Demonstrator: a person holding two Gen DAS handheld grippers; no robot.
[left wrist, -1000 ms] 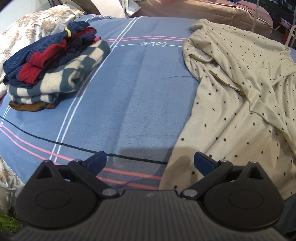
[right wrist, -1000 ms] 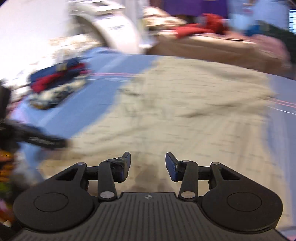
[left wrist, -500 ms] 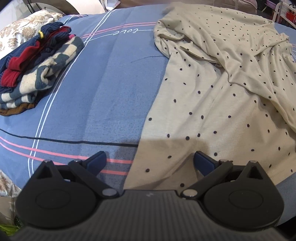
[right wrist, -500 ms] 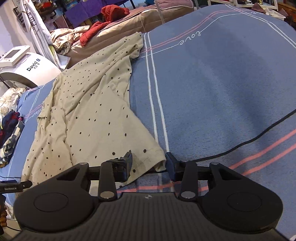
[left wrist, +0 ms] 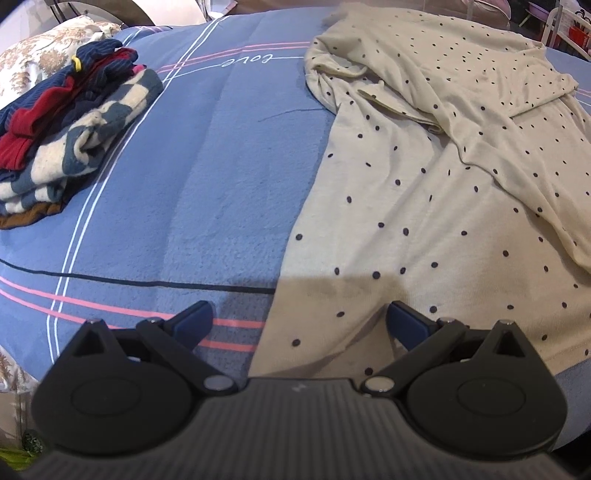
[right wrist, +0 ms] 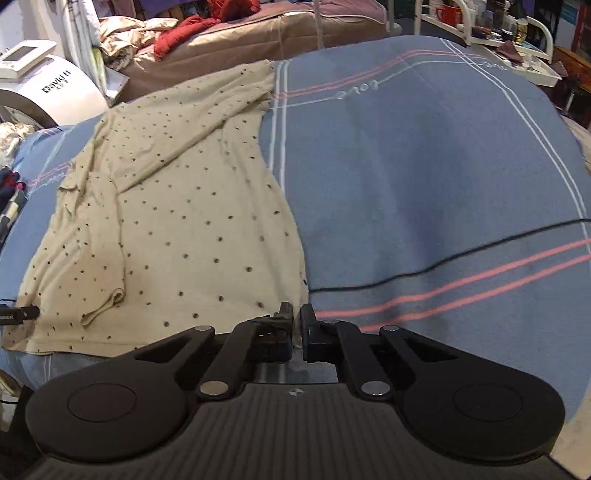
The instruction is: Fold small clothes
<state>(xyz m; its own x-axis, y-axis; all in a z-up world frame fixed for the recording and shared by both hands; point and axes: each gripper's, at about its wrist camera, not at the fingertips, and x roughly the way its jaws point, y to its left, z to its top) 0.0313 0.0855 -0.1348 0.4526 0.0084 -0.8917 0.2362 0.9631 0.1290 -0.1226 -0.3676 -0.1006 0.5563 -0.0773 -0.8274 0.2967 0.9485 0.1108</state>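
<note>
A beige shirt with dark dots [left wrist: 424, 192] lies spread and wrinkled on the blue striped bed cover [left wrist: 221, 177]. My left gripper [left wrist: 299, 321] is open, its fingers straddling the shirt's near left hem corner just above the cover. In the right wrist view the shirt [right wrist: 177, 206] lies to the left. My right gripper [right wrist: 297, 321] is shut on the shirt's near right hem corner.
A stack of folded clothes [left wrist: 62, 136] sits at the far left of the bed. A floral pillow [left wrist: 40, 62] lies behind it. A white machine [right wrist: 40, 88] and a second bed with red clothes [right wrist: 207, 26] stand beyond. A black cable [right wrist: 461, 258] crosses the cover.
My right gripper has closed on the shirt's hem corner. My left gripper stayed open and moved slightly closer to the left hem corner.
</note>
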